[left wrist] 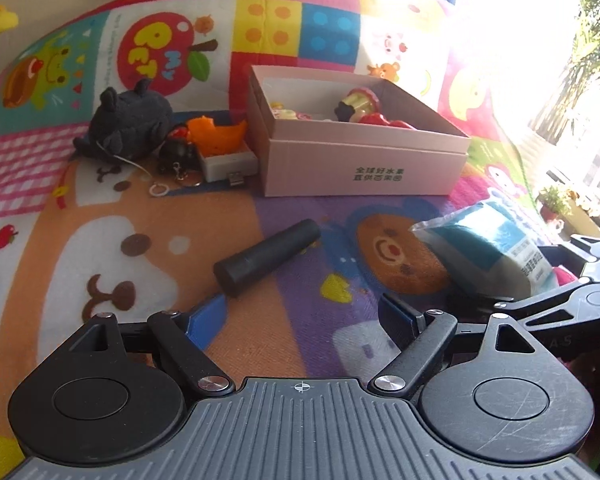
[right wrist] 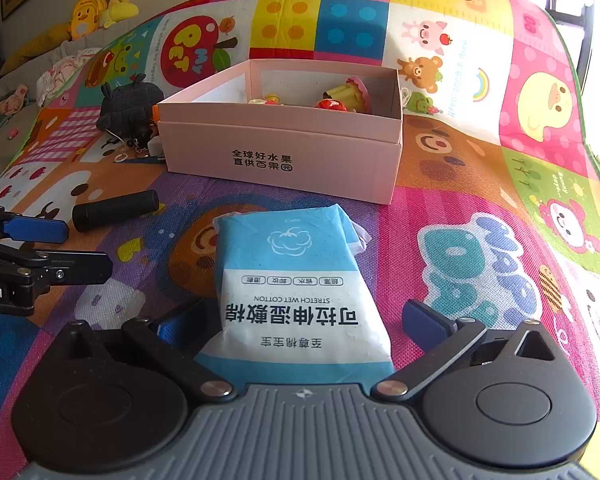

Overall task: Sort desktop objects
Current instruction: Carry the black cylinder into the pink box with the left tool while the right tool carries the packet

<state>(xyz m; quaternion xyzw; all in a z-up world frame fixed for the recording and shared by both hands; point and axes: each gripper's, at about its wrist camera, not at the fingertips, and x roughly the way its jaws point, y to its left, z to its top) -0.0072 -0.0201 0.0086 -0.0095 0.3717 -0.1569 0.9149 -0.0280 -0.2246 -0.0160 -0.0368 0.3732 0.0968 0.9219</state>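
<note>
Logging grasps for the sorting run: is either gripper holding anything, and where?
Neither. The left gripper is open over bare mat; the right gripper is open around the cotton pack's near end, pads apart from it.

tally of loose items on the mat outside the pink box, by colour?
Black/dark: 3 (cylinder, plush toy, small keychain figure)
Orange: 1 (orange toy)
Blue-white: 1 (cotton pack)
Total: 5

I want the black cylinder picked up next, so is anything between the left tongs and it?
Nothing visible. The black cylinder lies on bare mat just ahead of the open left tongs, apart from the box.
</note>
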